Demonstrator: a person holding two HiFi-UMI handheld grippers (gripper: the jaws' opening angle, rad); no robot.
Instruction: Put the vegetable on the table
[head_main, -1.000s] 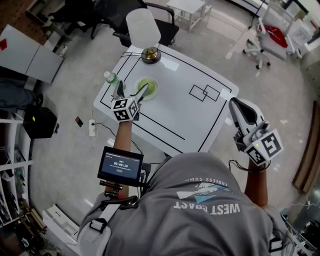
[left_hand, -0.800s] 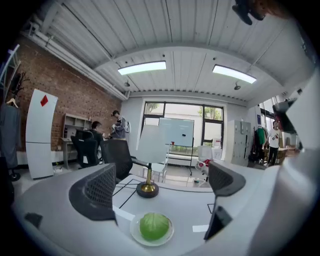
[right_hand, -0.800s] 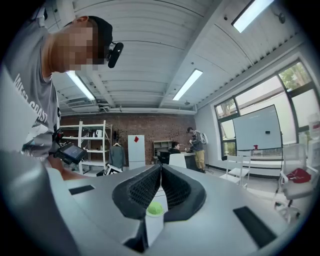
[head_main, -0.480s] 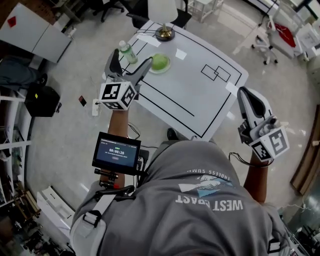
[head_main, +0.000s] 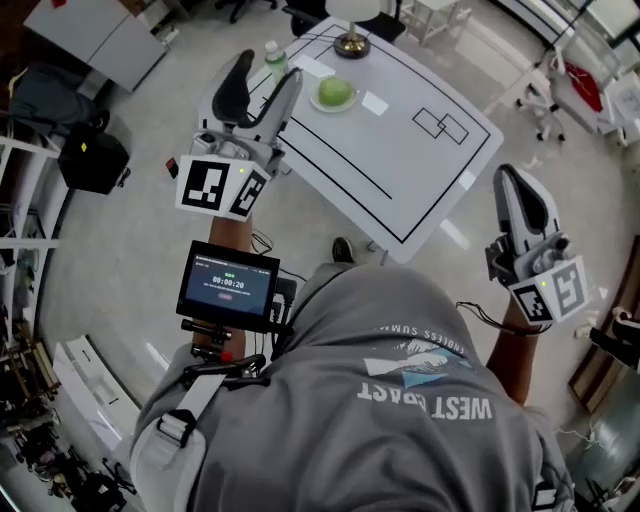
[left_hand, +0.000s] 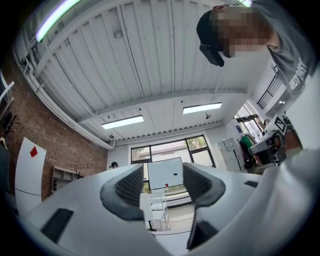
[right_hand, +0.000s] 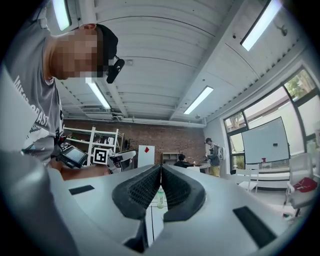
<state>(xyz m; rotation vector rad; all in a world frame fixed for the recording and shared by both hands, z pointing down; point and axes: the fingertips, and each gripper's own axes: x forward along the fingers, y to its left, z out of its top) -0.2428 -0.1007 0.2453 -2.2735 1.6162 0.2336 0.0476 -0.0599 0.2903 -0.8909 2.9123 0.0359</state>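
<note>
Round, smooth, pale green vegetable (head_main: 336, 91) on a small plate (head_main: 321, 104) near the far left corner of the white bench (head_main: 400, 150), between a bottle (head_main: 275, 57) and a lamp base (head_main: 351, 44). Left tool (left_hand: 162, 182), off the bench's left edge: jaws partly apart and closing, nothing between them. Right tool (right_hand: 161, 172), off the near right corner: jaws pressed together, empty.

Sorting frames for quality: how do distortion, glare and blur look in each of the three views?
Head view: evenly lit and sharp, the table slightly bowed by the wide lens, the vegetable clear. Left gripper view: strong fisheye with a dark round border, the ceiling lights blown bright. Right gripper view: same fisheye border, the light strip glaring.
</note>
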